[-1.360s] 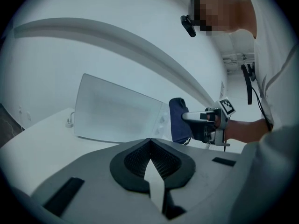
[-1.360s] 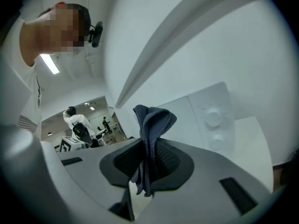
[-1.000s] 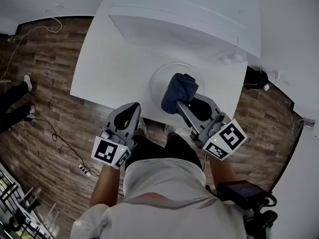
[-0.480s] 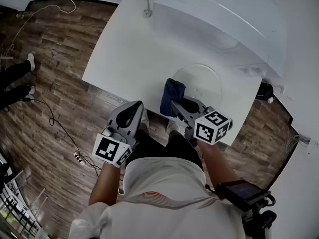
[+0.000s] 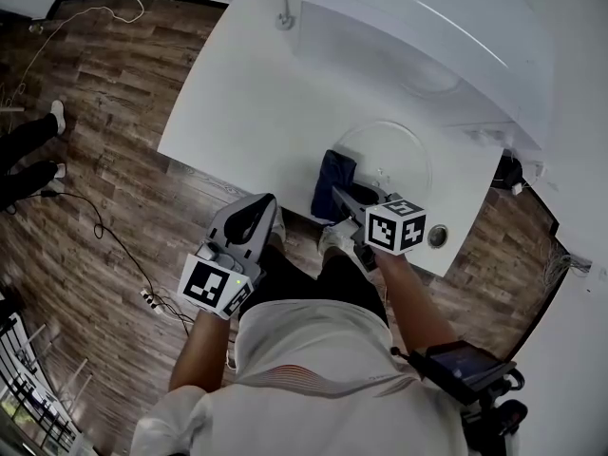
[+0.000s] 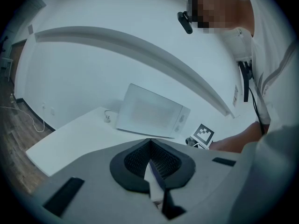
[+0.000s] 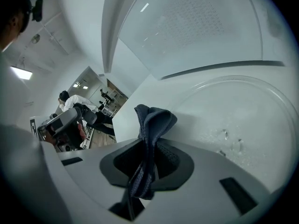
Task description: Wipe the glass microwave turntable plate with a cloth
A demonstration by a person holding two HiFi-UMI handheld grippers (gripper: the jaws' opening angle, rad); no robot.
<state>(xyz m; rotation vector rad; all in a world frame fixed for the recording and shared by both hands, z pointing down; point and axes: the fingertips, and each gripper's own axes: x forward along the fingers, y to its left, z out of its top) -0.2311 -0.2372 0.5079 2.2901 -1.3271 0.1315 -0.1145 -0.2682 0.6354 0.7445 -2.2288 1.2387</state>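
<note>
Right tool (image 5: 340,195), clamped on the blue cloth (image 5: 332,177), reaches the near-left rim of the glass plate (image 5: 394,150); left tool (image 5: 258,207), jaws together, hangs well left of it.

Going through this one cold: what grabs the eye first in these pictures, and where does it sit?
The dark blue cloth pinched in the right tongs stands out, at the near left rim of the round glass plate on the white table. Behind the plate stands a white microwave. The left tongs are shut and empty, held just off the table's near edge.
</note>
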